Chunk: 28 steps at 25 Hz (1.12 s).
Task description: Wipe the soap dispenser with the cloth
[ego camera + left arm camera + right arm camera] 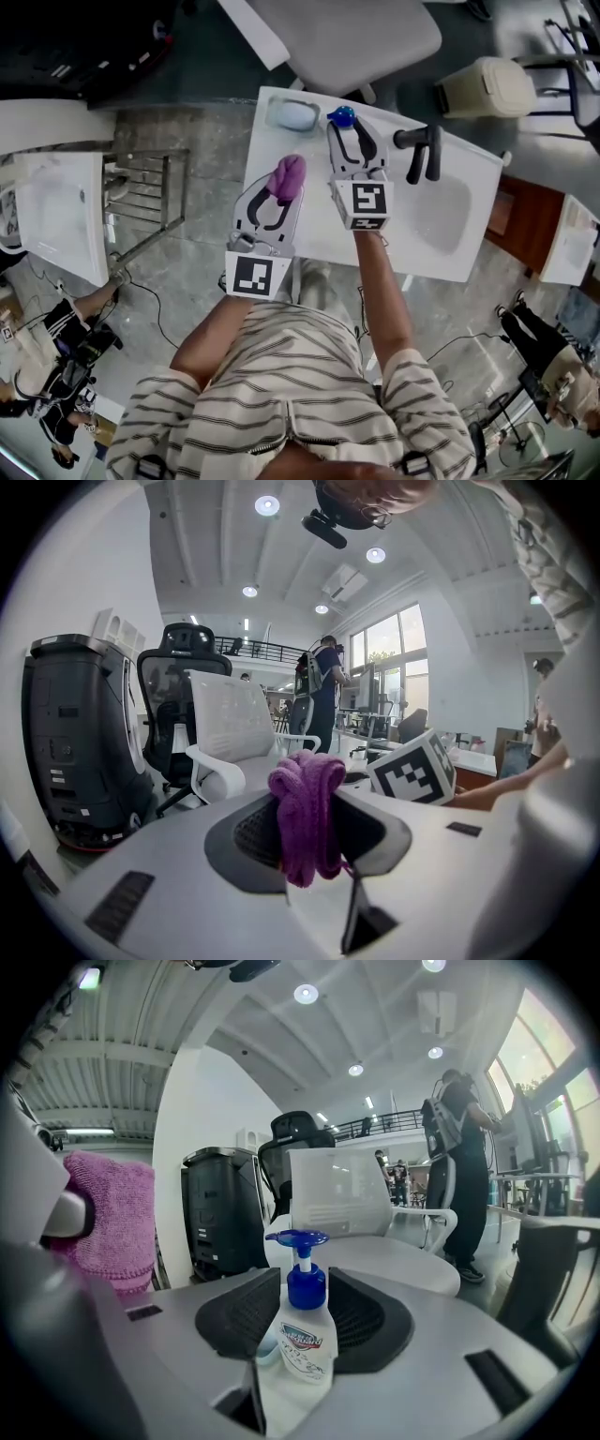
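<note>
The soap dispenser [302,1335], a white bottle with a blue pump [341,116], stands upright on the white counter [314,239]. It sits between the jaws of my right gripper [304,1299], which stand open around it with the bottle close to both pads. At the back of the counter my right gripper [356,131] points at the bottle. My left gripper [305,832] is shut on a bunched purple cloth [307,808]. The cloth [287,178] hangs just left of the bottle and also shows as the cloth [103,1213] at the left of the right gripper view.
A pale blue soap dish [293,114] lies at the counter's back left corner. A black faucet [422,150] stands over the sink basin [441,220] to the right. A white chair [347,37] and a beige bin [483,86] stand beyond the counter.
</note>
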Motion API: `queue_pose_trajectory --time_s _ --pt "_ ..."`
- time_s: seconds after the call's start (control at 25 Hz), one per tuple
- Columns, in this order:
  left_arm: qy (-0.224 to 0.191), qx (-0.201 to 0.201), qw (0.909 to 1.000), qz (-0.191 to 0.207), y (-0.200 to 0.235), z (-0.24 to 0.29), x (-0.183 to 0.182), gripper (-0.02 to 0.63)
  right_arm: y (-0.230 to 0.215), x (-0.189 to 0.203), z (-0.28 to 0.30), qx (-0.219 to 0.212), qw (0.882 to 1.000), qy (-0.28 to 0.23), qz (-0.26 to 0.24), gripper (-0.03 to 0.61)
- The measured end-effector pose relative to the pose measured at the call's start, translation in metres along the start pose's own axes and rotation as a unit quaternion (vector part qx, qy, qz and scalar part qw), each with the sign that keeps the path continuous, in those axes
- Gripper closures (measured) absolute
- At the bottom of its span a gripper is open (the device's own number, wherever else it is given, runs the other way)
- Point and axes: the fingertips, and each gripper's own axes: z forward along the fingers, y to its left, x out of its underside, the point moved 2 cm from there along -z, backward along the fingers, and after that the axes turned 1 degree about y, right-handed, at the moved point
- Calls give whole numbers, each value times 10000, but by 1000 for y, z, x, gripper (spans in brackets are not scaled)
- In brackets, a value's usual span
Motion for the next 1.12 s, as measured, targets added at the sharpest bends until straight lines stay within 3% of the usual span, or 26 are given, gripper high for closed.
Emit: queue_pose_trajectory --time_s 0.4,1.12 --pt "34 28 10000 -67 7 1 4 485 -2 2 7 60 9999 -44 -153 456" --pt "-30 44 10000 -25 -5 -13 4 485 -3 -14 -10 -118 9999 -30 -4 446"
